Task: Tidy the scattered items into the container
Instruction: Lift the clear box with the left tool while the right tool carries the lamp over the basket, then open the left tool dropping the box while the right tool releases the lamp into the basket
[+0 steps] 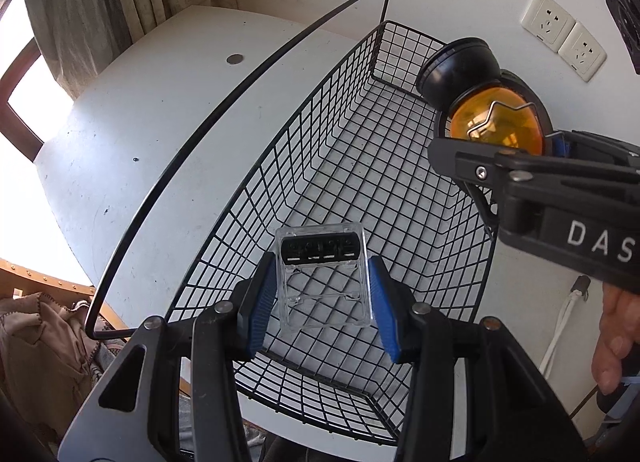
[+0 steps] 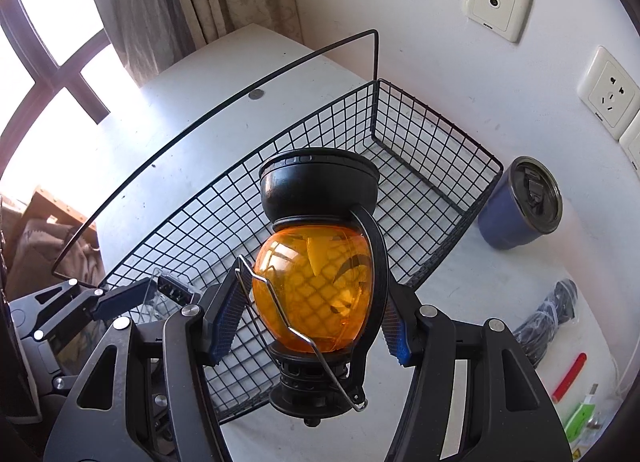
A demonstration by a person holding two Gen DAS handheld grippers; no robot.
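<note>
**Both loads over the basket**

Jaws of the left gripper (image 1: 322,304) clamp a clear plastic case (image 1: 323,278), wire basket (image 1: 256,166) floor directly beneath: release next.

Right gripper (image 2: 310,312) pinches the orange lantern (image 2: 316,286) above that basket (image 2: 436,166); lower, then let go.

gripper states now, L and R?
Left gripper: shut on the clear plastic case, above the wire basket.
Right gripper: shut on the orange lantern.

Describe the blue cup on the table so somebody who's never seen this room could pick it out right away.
Find the black wire basket on the white table. Just outside the basket's corner by the wall sockets stands the blue cup, upright, with a dark lid inside a silver rim. It is the only cup; the things near it lie flat: a black cable bundle and a red stick.
</note>
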